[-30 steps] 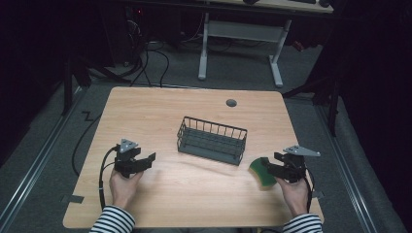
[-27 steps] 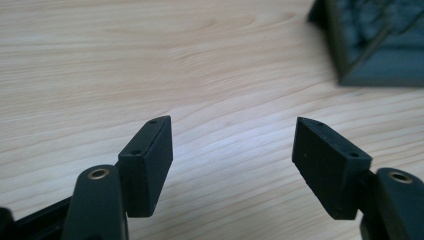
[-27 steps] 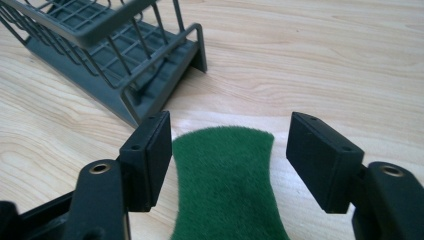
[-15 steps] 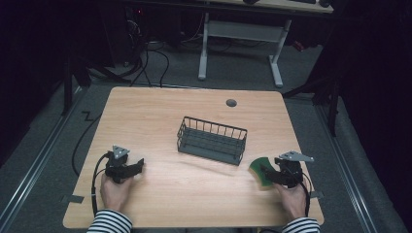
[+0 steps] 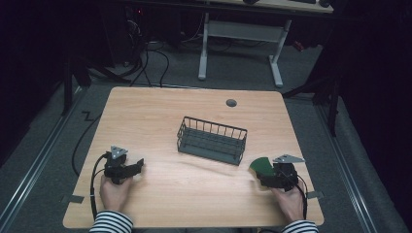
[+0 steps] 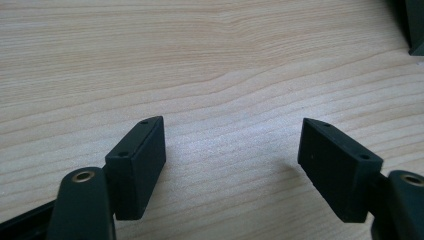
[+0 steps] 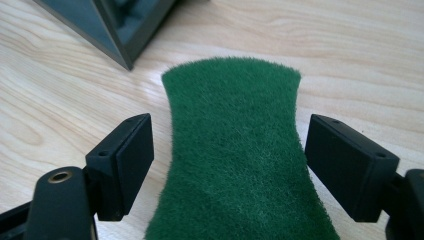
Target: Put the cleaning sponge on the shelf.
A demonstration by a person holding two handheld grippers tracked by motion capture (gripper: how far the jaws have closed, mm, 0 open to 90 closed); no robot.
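Note:
A green scouring sponge (image 5: 262, 165) (image 7: 235, 165) lies flat on the wooden table (image 5: 160, 116), just right of the dark wire basket (image 5: 212, 127). My right gripper (image 5: 266, 175) (image 7: 227, 145) is open, with one jaw on each side of the sponge's narrow waist and a small gap on both sides. Over at the near left my left gripper (image 5: 137, 166) (image 6: 232, 145) rests low over bare wood, open, with nothing between its jaws. A hand holds each gripper from the near edge.
The basket's corner (image 7: 115, 25) stands just beyond the sponge; another corner (image 6: 412, 25) lies far right of the left jaws. A round cable hole (image 5: 231, 103) sits near the table's far edge. Desk legs and cables are on the floor behind.
My left gripper has drawn back a little toward the near left edge and dropped lower. The right gripper has shifted slightly nearer the sponge; the sponge has stayed in place.

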